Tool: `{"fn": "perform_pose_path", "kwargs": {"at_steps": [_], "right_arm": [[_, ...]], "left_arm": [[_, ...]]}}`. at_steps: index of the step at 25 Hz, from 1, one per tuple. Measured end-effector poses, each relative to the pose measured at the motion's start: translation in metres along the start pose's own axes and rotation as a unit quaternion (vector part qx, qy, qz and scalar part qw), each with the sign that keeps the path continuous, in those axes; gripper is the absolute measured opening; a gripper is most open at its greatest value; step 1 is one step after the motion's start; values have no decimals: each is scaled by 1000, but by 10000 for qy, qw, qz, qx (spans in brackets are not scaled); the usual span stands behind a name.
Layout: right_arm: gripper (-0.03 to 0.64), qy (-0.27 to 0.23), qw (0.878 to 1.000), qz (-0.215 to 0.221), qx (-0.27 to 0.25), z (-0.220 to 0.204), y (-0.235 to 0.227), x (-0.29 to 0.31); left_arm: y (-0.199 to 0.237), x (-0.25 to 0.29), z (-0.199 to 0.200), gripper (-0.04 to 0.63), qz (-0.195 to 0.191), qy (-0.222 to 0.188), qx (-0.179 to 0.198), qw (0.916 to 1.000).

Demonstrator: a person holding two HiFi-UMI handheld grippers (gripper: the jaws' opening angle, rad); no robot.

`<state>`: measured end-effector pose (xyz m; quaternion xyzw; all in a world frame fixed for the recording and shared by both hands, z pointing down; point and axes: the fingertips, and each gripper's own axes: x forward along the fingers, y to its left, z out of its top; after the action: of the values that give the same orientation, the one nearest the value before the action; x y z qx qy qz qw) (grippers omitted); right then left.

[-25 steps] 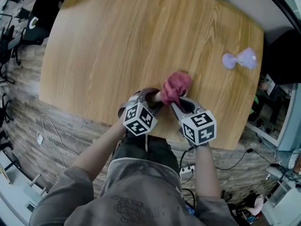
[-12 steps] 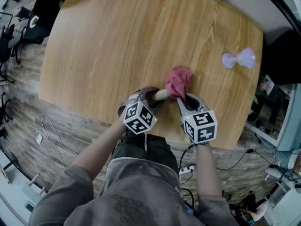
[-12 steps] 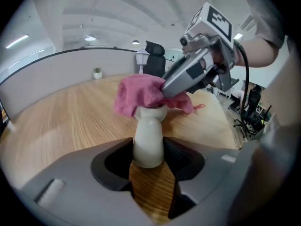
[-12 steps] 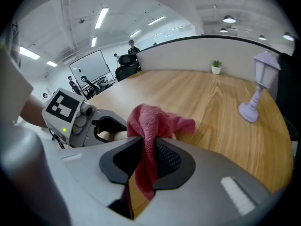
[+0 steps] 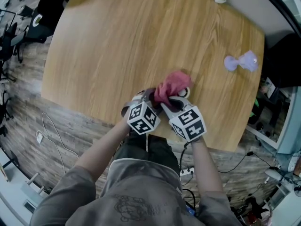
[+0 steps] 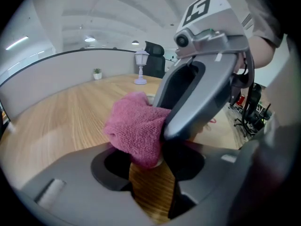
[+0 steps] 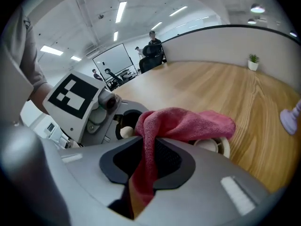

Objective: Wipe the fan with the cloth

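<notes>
The pink terry cloth (image 7: 188,124) is pinched between the closed jaws of the right gripper (image 7: 146,159) and is draped over the small cream handheld fan (image 7: 217,147), near the front edge of the light wooden table (image 5: 117,41). The fan's handle is clamped by the left gripper (image 5: 149,96), which is held just beside the right one.

Likely an office: desk chair (image 6: 154,53), ceiling strip lights (image 7: 121,12).

The right gripper (image 5: 169,102) has swung left, close beside the left gripper (image 5: 149,96). Its pink cloth (image 5: 171,84) has slid left along the fan (image 5: 186,92), now hiding the handle and baring the white head's rim.
</notes>
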<state>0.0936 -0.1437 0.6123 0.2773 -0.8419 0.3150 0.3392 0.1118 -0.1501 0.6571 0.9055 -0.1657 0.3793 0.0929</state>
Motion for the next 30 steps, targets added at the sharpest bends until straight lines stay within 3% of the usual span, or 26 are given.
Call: {"fn": "perform_pose_path", "kwargs": {"at_steps": [7, 15, 20, 30], "right_arm": [[80, -345, 9964, -573, 514, -4, -37, -39], [80, -635, 9721, -1864, 1272, -29, -112, -94], [80, -887, 9801, -1386, 1111, -14, -86, -73], [80, -292, 9990, 31, 349, 2, -6, -2]], "left_arm": [[0, 0, 0, 199, 5, -11, 11, 10000], [1, 2, 0, 199, 12, -2, 4, 10000], [0, 1, 1, 199, 3, -9, 4, 10000], [0, 2, 0, 198, 15, -35, 31, 10000]]}}
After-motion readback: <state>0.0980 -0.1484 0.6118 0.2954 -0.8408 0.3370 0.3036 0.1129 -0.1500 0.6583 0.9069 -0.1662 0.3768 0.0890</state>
